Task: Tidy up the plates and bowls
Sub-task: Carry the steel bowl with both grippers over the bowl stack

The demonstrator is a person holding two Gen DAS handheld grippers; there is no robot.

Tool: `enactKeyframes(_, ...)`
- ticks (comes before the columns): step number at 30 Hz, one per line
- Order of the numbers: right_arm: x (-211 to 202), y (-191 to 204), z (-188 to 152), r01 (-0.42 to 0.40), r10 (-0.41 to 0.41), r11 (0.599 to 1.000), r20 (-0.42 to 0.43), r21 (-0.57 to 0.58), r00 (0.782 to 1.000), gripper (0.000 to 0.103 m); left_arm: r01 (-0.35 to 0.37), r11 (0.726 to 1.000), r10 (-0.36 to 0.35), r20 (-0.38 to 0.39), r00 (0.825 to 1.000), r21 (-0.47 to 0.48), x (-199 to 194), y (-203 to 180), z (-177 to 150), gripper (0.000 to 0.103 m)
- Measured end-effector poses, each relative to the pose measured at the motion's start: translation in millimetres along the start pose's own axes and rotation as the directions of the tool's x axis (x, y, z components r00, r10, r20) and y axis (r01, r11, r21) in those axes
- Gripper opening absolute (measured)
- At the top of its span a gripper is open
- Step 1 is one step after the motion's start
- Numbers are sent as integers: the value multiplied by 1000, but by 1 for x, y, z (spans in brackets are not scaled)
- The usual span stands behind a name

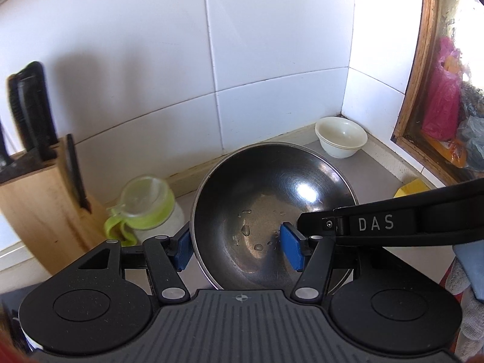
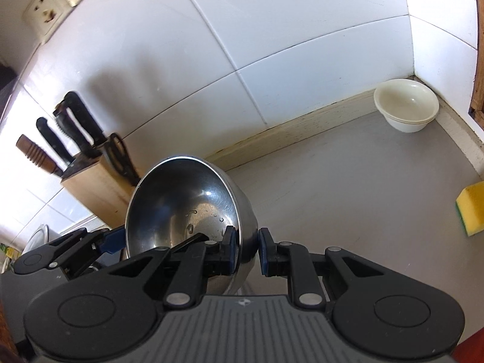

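A steel bowl, wet inside, hangs tilted above the grey counter, held from both sides. My left gripper straddles its left rim: one blue pad lies against the outer wall, the other rests on the inside. My right gripper is shut on the bowl's right wall, one pad on each side. Each gripper shows in the other's view, the right gripper and the left gripper. White bowls sit stacked in the far corner of the counter.
A wooden knife block stands against the tiled wall on the left. Next to it is a jar with a green lid. A yellow sponge lies at the right. A wood-framed window borders the right side.
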State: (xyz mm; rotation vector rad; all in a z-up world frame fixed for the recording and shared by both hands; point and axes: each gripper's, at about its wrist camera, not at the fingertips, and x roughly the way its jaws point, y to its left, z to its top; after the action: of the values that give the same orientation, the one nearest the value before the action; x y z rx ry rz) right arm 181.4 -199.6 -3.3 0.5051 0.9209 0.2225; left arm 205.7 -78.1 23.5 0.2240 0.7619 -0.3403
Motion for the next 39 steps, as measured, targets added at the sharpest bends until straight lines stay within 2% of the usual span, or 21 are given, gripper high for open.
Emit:
enactKeyframes(10, -11, 31, -26, -11, 11, 1000, 5, -17, 1000, 22, -14, 1000, 14, 17, 1000, -4, -29, 18, -23, 66)
enactKeyframes(18, -6, 44, -49, 2, -2, 1000, -13, -10, 1000, 22, -3, 1000, 3, -3, 1000, 4, -36, 27, -47, 67)
enactKeyframes(29, 9, 52, -72, 24, -24, 1000, -46, 6, 999, 22, 12, 1000, -11, -44, 999, 9, -29, 37, -71, 67)
enactKeyframes(39, 19, 52, -74, 45, -44, 999, -54, 12, 998, 22, 28, 1000, -28, -58, 998, -4, -21, 43, -74, 68)
